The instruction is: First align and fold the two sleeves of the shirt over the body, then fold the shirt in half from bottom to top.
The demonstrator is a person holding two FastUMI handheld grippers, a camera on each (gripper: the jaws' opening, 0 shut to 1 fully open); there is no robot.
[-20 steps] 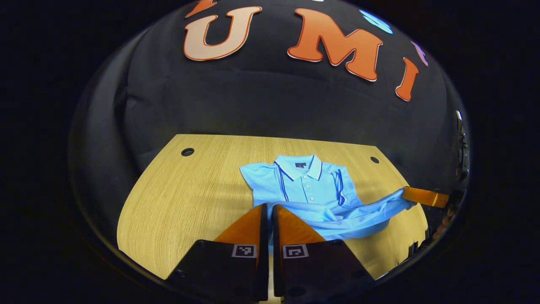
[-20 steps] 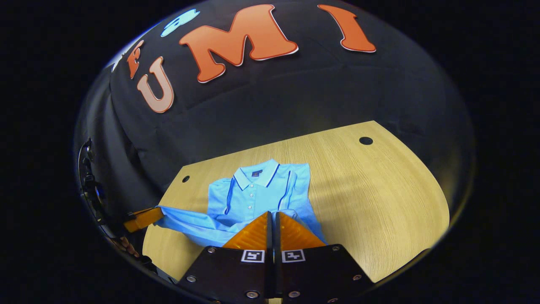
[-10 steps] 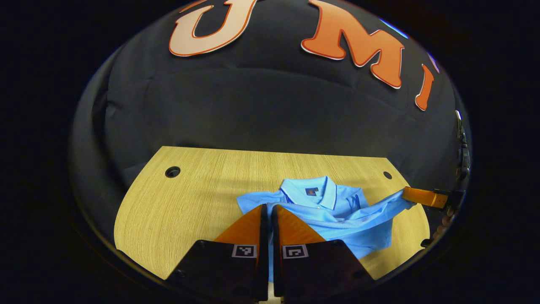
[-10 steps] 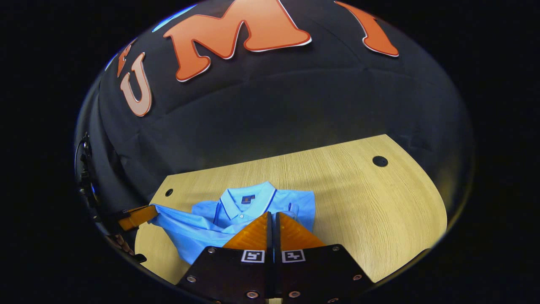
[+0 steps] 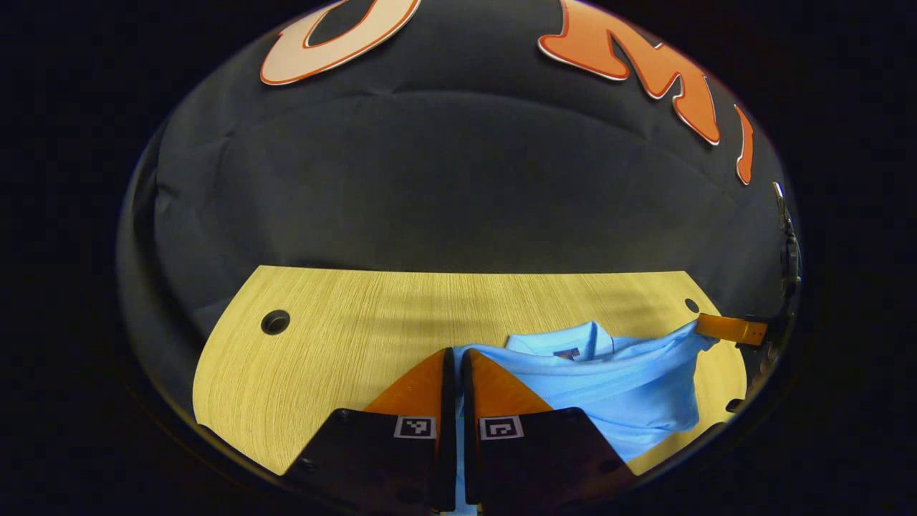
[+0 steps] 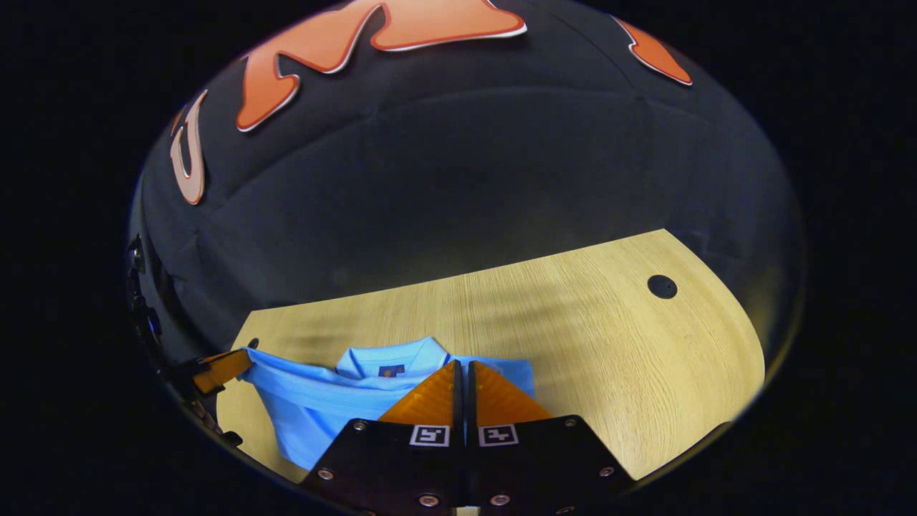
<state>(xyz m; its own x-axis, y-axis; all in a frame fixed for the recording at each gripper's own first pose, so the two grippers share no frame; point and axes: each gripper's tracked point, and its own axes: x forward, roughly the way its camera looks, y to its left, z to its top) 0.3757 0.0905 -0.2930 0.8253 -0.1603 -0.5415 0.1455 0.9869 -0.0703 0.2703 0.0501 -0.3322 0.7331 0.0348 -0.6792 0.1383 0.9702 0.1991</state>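
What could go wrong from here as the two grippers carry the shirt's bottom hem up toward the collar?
1. The hem of the light blue polo shirt hangs stretched between the left gripper and right gripper; uneven travel could skew the fold.
2. Overshooting may cover the collar.
3. Dragging might shift the shirt on the wooden table.

Left gripper (image 5: 453, 352) and right gripper (image 6: 463, 365) — both clamped, raised level

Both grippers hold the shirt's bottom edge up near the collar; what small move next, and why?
Probably lower both and lay the hem just below the collar: the left gripper and right gripper hold it raised over the polo shirt.
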